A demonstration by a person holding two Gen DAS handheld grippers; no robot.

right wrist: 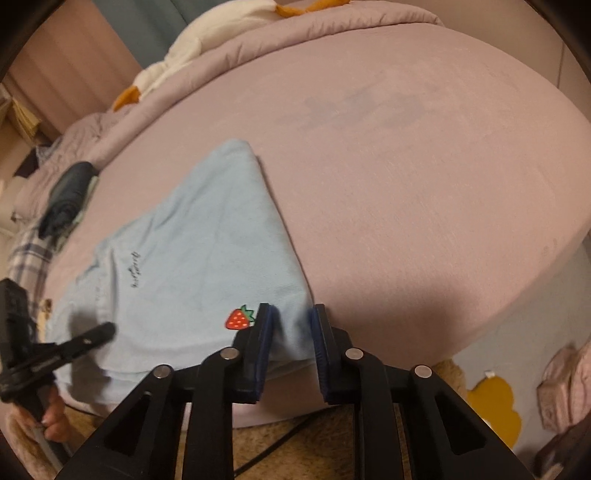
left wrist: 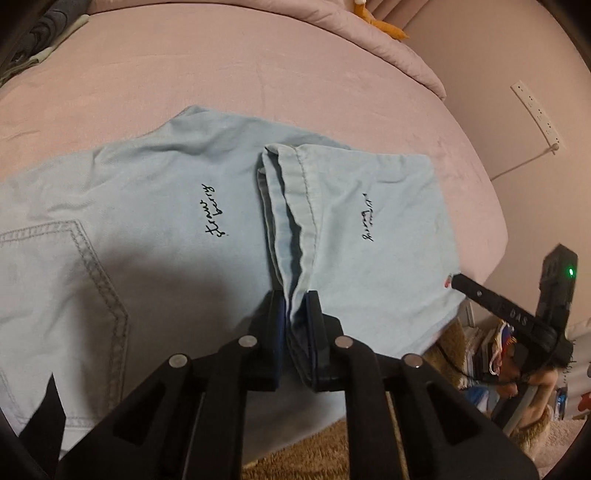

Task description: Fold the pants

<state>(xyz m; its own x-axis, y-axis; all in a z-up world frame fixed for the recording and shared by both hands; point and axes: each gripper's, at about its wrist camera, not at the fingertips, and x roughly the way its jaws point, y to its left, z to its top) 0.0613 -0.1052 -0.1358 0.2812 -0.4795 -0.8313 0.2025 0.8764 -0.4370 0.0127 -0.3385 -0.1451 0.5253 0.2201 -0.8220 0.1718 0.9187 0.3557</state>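
Light blue pants (left wrist: pixel 155 206) lie on a pink bed, with the leg part folded back over the seat. They carry black script lettering and a back pocket at the left. My left gripper (left wrist: pixel 295 299) is shut on the hem edge of the folded leg (left wrist: pixel 291 221), near the bed's front edge. My right gripper (right wrist: pixel 291 314) is open, its jaws astride the pants' folded right corner (right wrist: pixel 291 328) beside a red strawberry patch (right wrist: pixel 239 318). The pants also show in the right wrist view (right wrist: pixel 192 251). The right gripper shows in the left wrist view at the pants' right corner (left wrist: pixel 458 278).
The pink bed sheet (right wrist: pixel 406 166) stretches far and right of the pants. A rumpled blanket (right wrist: pixel 332 33) and a white and orange plush toy (right wrist: pixel 207 40) lie at the far side. Dark folded clothes (right wrist: pixel 66 195) lie at the left. A tan rug (right wrist: pixel 295 443) lies below the bed's front edge.
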